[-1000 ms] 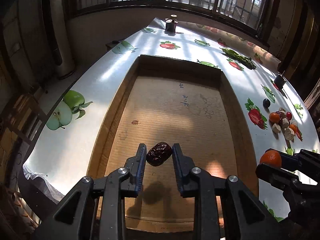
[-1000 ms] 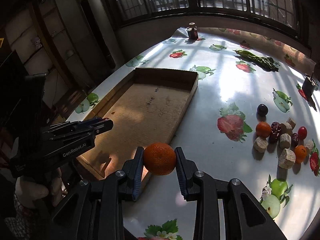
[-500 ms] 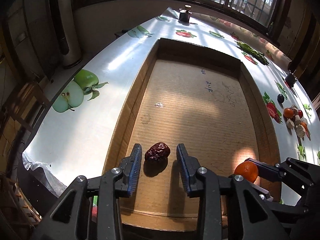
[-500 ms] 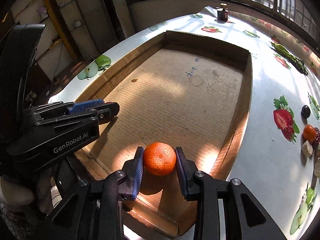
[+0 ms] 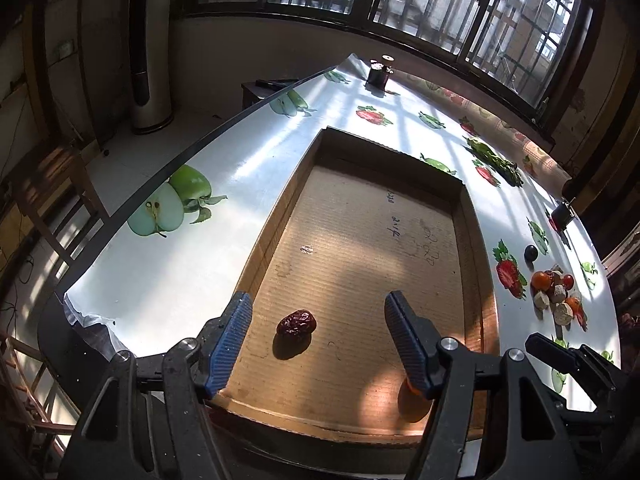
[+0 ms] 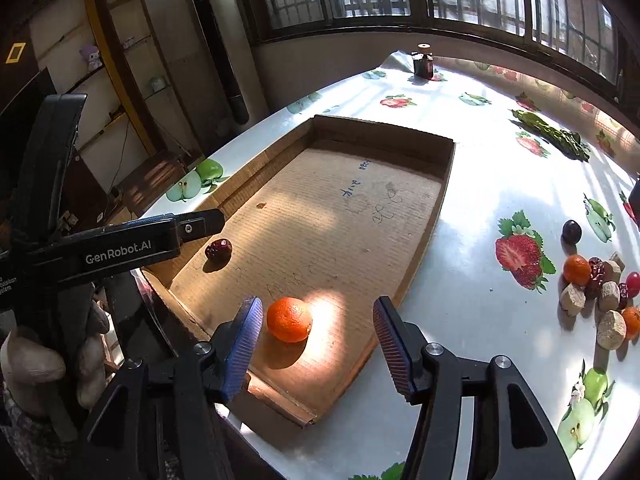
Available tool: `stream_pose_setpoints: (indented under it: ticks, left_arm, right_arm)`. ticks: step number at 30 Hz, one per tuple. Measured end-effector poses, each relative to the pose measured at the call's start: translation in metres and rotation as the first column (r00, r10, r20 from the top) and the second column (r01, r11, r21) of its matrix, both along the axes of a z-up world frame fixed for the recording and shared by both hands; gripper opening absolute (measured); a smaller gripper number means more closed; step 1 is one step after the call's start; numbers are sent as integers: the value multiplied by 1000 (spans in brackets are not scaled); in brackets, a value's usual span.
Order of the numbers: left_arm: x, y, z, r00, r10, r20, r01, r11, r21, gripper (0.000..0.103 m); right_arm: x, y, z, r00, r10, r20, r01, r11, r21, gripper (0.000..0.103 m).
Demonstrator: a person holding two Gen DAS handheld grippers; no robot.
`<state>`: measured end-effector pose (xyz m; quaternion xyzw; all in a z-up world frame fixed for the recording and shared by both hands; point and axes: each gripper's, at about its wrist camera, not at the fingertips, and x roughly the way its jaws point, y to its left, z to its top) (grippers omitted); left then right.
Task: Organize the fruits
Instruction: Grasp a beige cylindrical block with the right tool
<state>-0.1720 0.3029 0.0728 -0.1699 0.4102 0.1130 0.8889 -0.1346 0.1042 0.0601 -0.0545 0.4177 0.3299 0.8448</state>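
Left hand-held gripper (image 5: 318, 330): jaws just opened, apart, dried red date (image 5: 297, 323) loose between them on cardboard tray (image 5: 474, 240) | right hand-held gripper (image 6: 316, 338): jaws just opened, apart, mandarin (image 6: 289, 319) free on tray floor, near left pad.

Barred windows (image 5: 420, 4), sunlit fruit-print table (image 5: 168, 280)

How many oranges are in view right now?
3: one small round orange inside the cardboard tray, two in the loose pile on the tablecloth. More may hide behind that pile.
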Motion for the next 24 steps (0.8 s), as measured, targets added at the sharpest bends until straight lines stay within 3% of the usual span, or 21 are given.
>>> stream_pose_setpoints:
  ticks: [6,13,16,20,24]
  left_arm:
    - [6,-33,16,997,-69,32,69,998,-4,69]
    - [31,-110,15,969,-247,6,247,969,31,70]
    - [43,-150,7,939,-343,-22,343,939,22,70]
    - [51,-194,-5,899,-433,-60,435,899,37,70]
    - [58,-215,-14,884,-459,-87,465,883,63,70]
  right_arm:
    - [16,-97,6,982,-185,-24,186,982,36,65]
    - [38,-224,-1,893,-446,-56,446,895,-16,69]
    - [43,-247,-4,874,-482,-58,481,876,-31,69]
    - [52,-254,-10,871,-488,-59,486,873,-43,69]
    - [68,-249,-17,876,-476,-76,475,879,-28,69]
